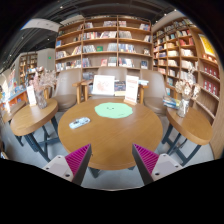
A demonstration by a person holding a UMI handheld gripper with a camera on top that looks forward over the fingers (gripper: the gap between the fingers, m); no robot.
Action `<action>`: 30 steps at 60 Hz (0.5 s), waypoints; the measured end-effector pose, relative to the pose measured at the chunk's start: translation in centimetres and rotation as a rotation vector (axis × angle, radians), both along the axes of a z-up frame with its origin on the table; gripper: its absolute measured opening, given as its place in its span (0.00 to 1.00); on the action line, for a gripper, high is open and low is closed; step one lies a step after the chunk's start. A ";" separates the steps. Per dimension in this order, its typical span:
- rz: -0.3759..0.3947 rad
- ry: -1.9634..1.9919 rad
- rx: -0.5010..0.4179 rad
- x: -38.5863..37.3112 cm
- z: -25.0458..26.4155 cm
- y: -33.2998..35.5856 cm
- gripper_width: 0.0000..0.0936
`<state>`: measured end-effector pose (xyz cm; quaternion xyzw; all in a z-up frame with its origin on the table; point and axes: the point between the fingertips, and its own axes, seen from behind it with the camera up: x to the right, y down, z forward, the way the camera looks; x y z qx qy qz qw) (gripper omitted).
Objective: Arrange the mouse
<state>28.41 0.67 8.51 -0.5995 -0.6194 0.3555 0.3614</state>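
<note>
Gripper: the gripper (112,160) hangs high above the near edge of the round wooden surface (130,135), its fingers spread wide with nothing between them; the magenta pads (76,160) face each other across bare space.
Mouse: a small grey computer mouse (79,122) lies on the left part of the surface, far ahead of the fingers and to their left, well apart from both.
Mat: a round green mat (113,110) lies at the far middle of the surface, to the right of the mouse and not touching it.
Far side: white signs or cards (104,85) stand beyond the mat at the far edge; what is printed on them is too small to tell.
Surroundings: bookshelves (100,40) fill the far wall, and smaller wooden tables (30,115) stand to the left and right.
Handling, as a judgement: the mouse is likely light, rigid and smooth-shelled, so it may slip or skate on the wood if pinched high on its curve.
Where to grip: best across its two long sides, low near the base, with the fingers narrowed evenly.
Stage: the approach is not yet made.
</note>
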 end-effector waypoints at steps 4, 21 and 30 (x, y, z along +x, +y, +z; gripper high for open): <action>-0.002 0.000 0.017 -0.3 -0.3 0.1 0.90; 0.026 -0.038 0.018 -2.0 -2.2 -3.9 0.90; 0.038 -0.070 0.004 -2.8 -3.7 -7.0 0.90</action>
